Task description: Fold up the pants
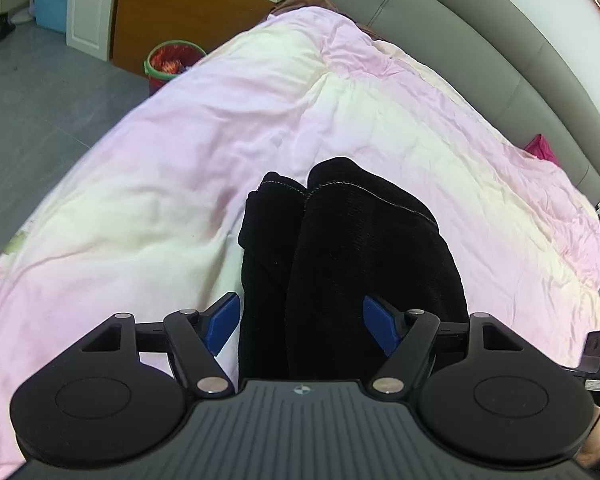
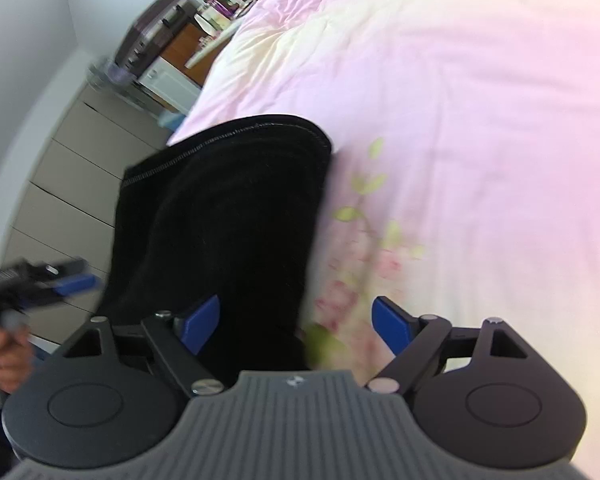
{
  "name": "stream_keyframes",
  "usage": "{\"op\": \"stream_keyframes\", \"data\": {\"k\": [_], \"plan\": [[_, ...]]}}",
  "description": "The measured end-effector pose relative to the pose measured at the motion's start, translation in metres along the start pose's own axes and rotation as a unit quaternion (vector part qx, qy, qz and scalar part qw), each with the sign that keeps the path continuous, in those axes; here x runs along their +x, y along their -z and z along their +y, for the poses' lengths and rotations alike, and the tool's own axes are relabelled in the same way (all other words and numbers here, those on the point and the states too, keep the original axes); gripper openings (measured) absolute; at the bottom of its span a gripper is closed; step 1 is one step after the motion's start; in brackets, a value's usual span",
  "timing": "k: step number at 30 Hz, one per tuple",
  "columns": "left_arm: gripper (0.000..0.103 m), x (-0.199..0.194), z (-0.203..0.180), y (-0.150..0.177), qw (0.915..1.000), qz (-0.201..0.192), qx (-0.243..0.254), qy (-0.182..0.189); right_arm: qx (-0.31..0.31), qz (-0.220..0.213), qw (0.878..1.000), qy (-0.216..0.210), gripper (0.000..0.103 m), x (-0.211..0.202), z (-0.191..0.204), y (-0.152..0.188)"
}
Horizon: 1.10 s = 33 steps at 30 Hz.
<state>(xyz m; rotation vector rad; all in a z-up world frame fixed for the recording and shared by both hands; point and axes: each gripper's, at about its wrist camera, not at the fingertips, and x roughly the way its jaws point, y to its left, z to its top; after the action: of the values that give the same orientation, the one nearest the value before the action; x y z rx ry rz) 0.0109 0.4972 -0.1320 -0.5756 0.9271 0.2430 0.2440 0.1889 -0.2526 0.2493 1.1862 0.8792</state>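
We hold the left gripper (image 1: 300, 322) and the right gripper (image 2: 296, 326) with jaws spread wide, gripping nothing, over the black pants (image 1: 340, 248) lying folded on the pink quilt (image 1: 180, 140).

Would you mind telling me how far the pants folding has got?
Done: the black ribbed fabric pants lie on the pink-and-cream quilt already doubled, hems stacked. In hand: nothing; the left tongs and right tongs both stand open around the fabric, not gripping it. Left: probably one more fold crosswise, then smoothing.
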Motion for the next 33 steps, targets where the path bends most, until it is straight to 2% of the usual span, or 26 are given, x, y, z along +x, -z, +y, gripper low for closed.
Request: {"op": "stream_keyframes", "data": {"k": [3,5,8,11,16,20,23,33], "plan": [[0.083,-0.017,-0.015,0.011,0.9984,-0.001,0.014,-0.054,-0.051,-0.015,0.997,0.058,0.08,-0.029,0.02,0.012],[0.088,-0.029,-0.032,0.023,0.9966,-0.003,0.022,-0.079,-0.092,-0.032,0.992,0.082,0.081,-0.045,0.046,0.02],[0.09,-0.047,-0.059,0.044,0.9951,-0.007,0.039,-0.091,-0.14,-0.066,0.983,0.1,0.095,-0.076,0.094,0.041],[0.091,-0.065,-0.083,0.066,0.9934,-0.02,0.058,-0.098,-0.17,-0.094,0.974,0.117,0.098,-0.097,0.134,0.059],[0.091,-0.092,-0.121,0.096,0.9837,-0.041,0.067,-0.162,-0.168,-0.125,0.966,0.15,0.098,-0.132,0.166,0.088],[0.097,-0.103,-0.147,0.114,0.975,-0.06,0.084,-0.197,-0.181,-0.129,0.956,0.192,0.098,-0.15,0.188,0.107],[0.097,-0.112,-0.158,0.125,0.9729,-0.075,0.088,-0.2,-0.181,-0.126,0.95,0.223,0.098,-0.157,0.195,0.116],[0.097,-0.119,-0.176,0.132,0.965,-0.101,0.109,-0.216,-0.155,-0.128,0.955,0.217,0.098,-0.172,0.196,0.126]]}}
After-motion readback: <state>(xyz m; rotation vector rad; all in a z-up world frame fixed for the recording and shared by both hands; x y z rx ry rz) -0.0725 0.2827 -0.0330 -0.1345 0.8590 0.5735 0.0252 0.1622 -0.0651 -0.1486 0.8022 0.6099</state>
